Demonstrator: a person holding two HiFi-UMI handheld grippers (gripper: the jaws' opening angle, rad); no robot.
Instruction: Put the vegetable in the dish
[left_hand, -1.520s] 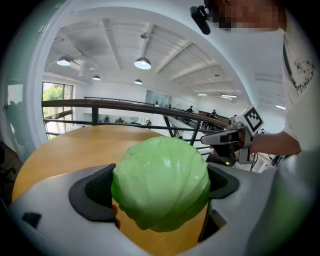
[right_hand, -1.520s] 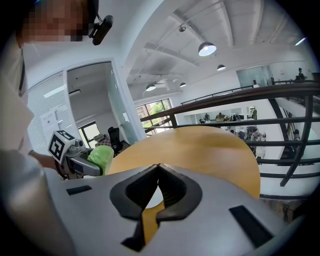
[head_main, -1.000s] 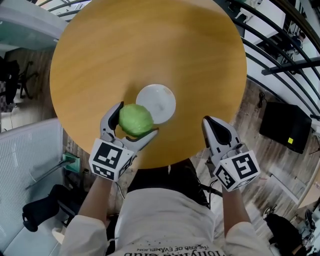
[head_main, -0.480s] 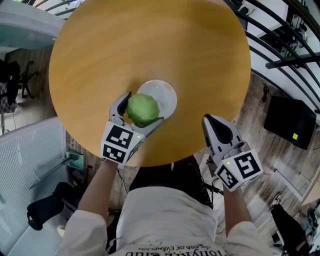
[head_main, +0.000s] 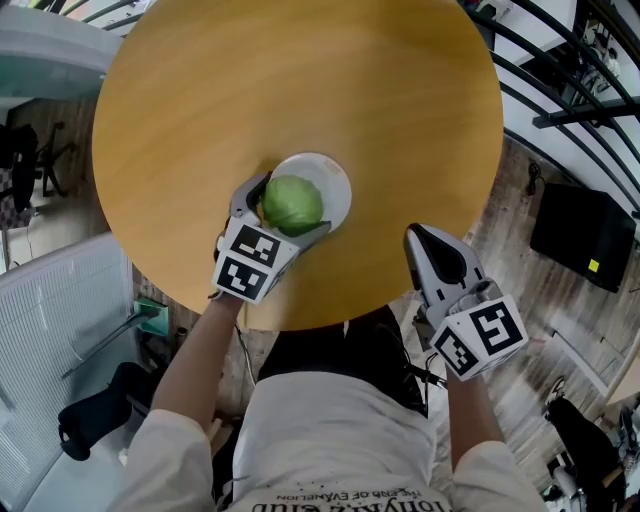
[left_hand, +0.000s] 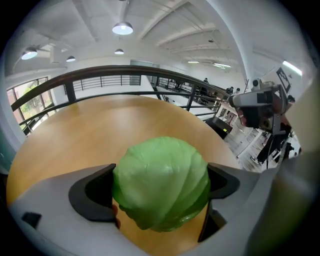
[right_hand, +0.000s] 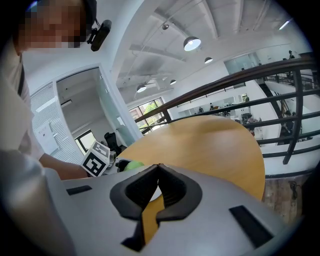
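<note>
Over the white dish (head_main: 336, 178), the green cabbage (head_main: 292, 204) sits clamped in my left gripper (head_main: 288, 208), one jaw pressing each side of it. I cannot tell whether it touches the dish or hangs just above it. The dish lies on the round wooden table (head_main: 300, 80), toward my side. My right gripper (head_main: 430, 245) hangs at the table's near edge, well apart from the dish, its jaws pressed together on nothing.
</note>
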